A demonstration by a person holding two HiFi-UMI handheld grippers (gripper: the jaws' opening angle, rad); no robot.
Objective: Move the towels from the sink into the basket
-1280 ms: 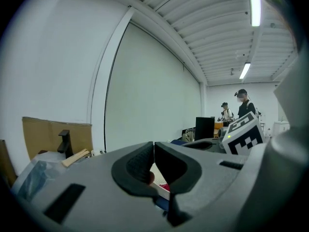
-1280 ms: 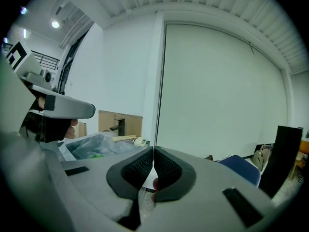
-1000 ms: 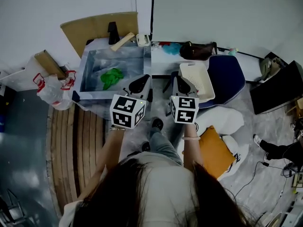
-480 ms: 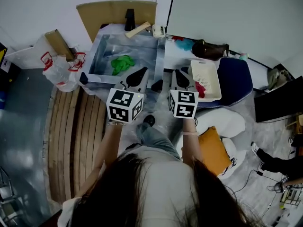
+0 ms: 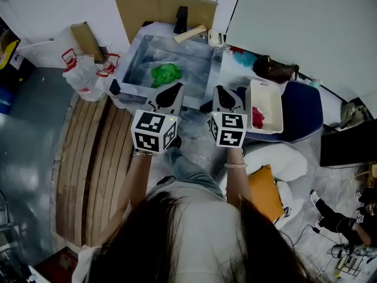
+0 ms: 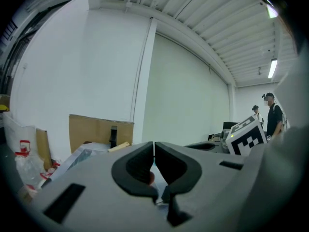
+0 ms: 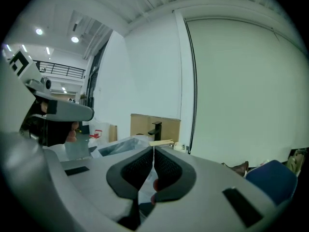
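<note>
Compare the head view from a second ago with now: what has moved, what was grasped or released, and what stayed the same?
The left hand-held gripper shifted left from the right edge of the sink to its front middle; the right hand-held gripper moved off the basket, uncovering a red towel. Nothing was grasped or released. Both stay shut and empty; the green towel remains in the sink.

Seen from above: a person with long dark hair [image 5: 177, 243], a pale short-sleeved top [image 5: 199, 208] and grey trousers [image 5: 188, 167]. The left gripper [image 5: 174, 88] and right gripper [image 5: 220, 90] have grey shells and black ribbed jaw pads. Behind each sits a white cube [image 5: 154, 131] printed with black square markers.
</note>
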